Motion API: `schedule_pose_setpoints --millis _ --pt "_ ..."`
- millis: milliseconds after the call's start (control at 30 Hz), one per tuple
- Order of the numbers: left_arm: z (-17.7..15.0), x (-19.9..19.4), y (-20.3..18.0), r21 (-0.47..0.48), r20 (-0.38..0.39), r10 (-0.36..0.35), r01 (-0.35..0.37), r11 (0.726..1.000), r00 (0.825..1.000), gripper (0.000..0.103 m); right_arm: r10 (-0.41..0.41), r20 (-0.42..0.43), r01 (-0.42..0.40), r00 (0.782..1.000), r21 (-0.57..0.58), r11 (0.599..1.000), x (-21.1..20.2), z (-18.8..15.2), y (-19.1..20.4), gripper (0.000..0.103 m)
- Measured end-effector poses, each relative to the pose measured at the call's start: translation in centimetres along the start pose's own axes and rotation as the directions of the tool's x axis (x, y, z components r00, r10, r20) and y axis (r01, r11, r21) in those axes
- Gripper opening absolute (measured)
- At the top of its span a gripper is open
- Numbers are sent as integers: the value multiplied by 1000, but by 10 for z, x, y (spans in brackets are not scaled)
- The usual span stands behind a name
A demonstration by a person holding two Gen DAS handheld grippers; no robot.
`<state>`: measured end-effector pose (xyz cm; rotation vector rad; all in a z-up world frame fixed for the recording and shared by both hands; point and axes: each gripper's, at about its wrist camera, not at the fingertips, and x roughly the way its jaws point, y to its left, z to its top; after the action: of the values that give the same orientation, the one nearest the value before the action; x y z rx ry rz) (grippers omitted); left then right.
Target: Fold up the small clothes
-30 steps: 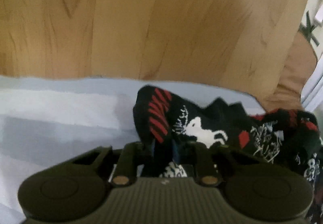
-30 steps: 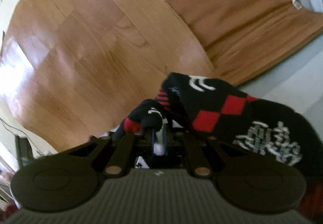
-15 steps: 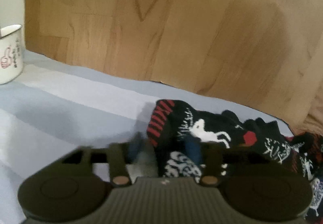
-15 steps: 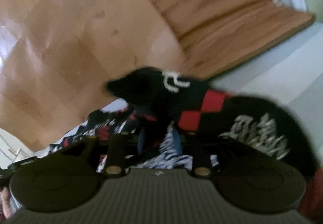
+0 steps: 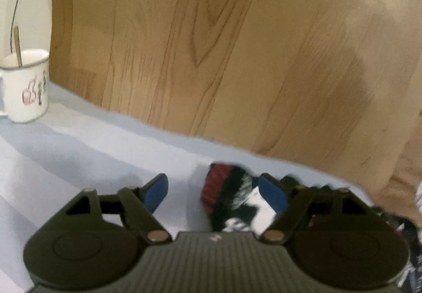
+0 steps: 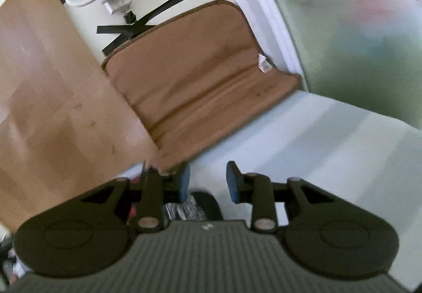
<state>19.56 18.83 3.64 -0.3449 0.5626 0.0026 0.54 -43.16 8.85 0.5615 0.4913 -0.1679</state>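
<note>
A pale striped sheet [image 5: 79, 150] is backed by a wooden board [image 5: 237, 42]. The left gripper [image 5: 213, 191] is seen with jaws opening around the unpinched black patterned sock [image 5: 232, 195]. The right gripper [image 6: 207, 180] is opening above it, gripping nothing.

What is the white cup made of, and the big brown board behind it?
The mug looks like white enamelled metal: glossy, with a thin dark rim line. The headboard looks like wood or wood-look laminate, smooth and matte, with printed-looking grain swirls; which one I cannot tell.
</note>
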Motion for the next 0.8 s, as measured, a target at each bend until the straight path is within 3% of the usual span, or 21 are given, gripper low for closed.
schedule_pose_setpoints --millis 100,167,233,333,433,500,533,567,700,800 --pt "-2 -14 -21 55 19 -48 47 997 999 82 18 -64 -20 998 -38 999 -33 -17 -11 35" --pt "-10 -20 -39 116 11 -105 103 988 994 87 16 -94 -30 995 -156 987 -58 -35 -6 39" --pt "-19 -25 -60 190 0 -152 149 970 988 90 37 -153 -86 988 -329 940 -76 -56 10 46" --pt "-33 -25 -80 265 -39 -187 191 945 982 91 53 -277 -185 959 -478 859 -84 -89 33 50" --pt "-44 -15 -87 313 -91 -179 198 929 980 91 -58 -308 -150 950 -611 777 -68 -117 45 51" --pt "-50 -6 -89 336 -124 -151 185 924 981 90 -82 -268 -115 960 -645 756 -57 -121 44 51" --pt "-53 -1 -87 336 -138 -131 171 926 982 90 -79 -260 -109 962 -634 766 -53 -118 42 22" --pt "-55 6 -84 328 -160 -107 155 932 981 90 -105 -239 -70 965 -623 779 -47 -112 41 14" --pt "-57 19 -75 317 -198 -81 142 938 977 89 -65 -224 -34 972 -412 911 -39 -60 27 13" --pt "-55 17 -72 312 -190 -81 138 940 979 89 131 -220 -177 967 -202 963 -42 -3 43 13"
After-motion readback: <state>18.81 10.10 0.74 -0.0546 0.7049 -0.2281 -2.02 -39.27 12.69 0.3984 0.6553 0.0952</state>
